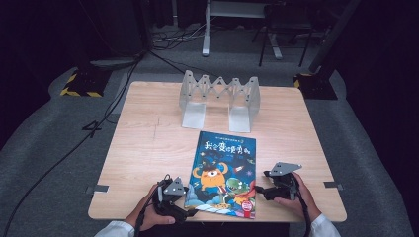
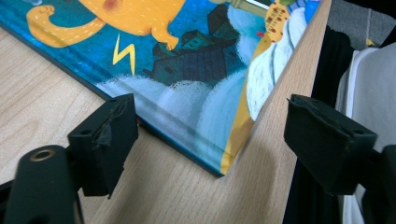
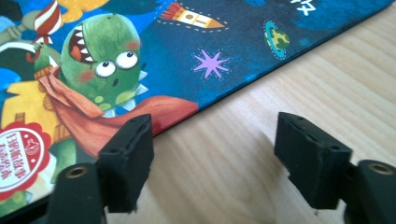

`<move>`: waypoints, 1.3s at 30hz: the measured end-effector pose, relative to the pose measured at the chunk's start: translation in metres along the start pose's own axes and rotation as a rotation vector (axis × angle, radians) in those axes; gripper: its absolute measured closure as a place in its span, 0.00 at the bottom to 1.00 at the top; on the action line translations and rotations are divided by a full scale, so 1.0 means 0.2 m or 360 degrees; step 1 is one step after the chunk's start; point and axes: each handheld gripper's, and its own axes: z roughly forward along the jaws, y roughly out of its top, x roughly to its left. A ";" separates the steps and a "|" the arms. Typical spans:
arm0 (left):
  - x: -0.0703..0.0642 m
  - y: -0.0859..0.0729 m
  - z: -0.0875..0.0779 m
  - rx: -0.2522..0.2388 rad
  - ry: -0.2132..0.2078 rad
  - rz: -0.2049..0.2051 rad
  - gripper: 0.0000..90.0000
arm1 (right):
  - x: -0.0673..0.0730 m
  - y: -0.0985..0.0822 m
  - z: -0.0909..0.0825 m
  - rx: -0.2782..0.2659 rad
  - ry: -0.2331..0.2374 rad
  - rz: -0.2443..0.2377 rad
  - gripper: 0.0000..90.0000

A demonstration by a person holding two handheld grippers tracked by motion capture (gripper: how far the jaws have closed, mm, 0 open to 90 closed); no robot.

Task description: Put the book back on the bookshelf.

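- The left gripper (image 1: 190, 213) sits at the near edge of the table (image 1: 143, 148), held in the person's left hand (image 1: 148, 212); its jaws stand apart and clasp nothing.
- Seen in the left gripper view, the near corner of the book (image 2: 187, 93) lies between those jaws, one jaw resting at the book's edge and the other hanging just past the table's edge, clear of the cover.
- The right gripper (image 1: 257, 189) is held by the right hand (image 1: 291, 197) on the other side of the book; its jaws are also parted and grasp nothing.
- In the right gripper view one jaw stands over the book's (image 3: 140, 56) edge, by the green dinosaur on the cover, and the other stands over bare wood beside it.
- The book (image 1: 222, 173) lies flat, cover up, between the two grippers, its near edge close to the table's front edge.
- Beyond the book, well away from both grippers, a grey folding book stand (image 1: 220, 98) stands upright near the far edge of the table.
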 end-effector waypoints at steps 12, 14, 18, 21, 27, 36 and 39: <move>-0.01 0.02 0.02 -0.0002 0.0002 0.0006 0.25 | -0.06 0.04 0.04 -0.0055 -0.0152 0.0087 0.47; -0.01 0.02 0.01 0.0002 0.0010 -0.0004 0.27 | -0.07 0.03 0.04 -0.0048 -0.0110 0.0117 0.42; 0.00 -0.01 -0.02 0.0025 0.0090 0.0002 0.25 | -0.05 0.01 0.00 -0.0005 -0.0071 0.0077 0.38; 0.02 -0.03 -0.05 0.0033 0.0156 -0.0003 0.25 | -0.03 -0.01 -0.02 0.0041 -0.0048 0.0048 0.35; 0.07 -0.07 -0.08 0.0036 0.0288 0.0019 0.24 | 0.00 0.00 -0.03 0.0102 -0.0029 0.0028 0.31; 0.12 -0.06 -0.05 -0.0026 0.0342 -0.0004 0.22 | 0.10 -0.02 -0.10 0.0298 0.0044 -0.0047 0.29; 0.10 -0.05 -0.04 -0.0023 0.0333 0.0008 0.22 | 0.13 -0.02 -0.12 0.0344 0.0067 -0.0079 0.30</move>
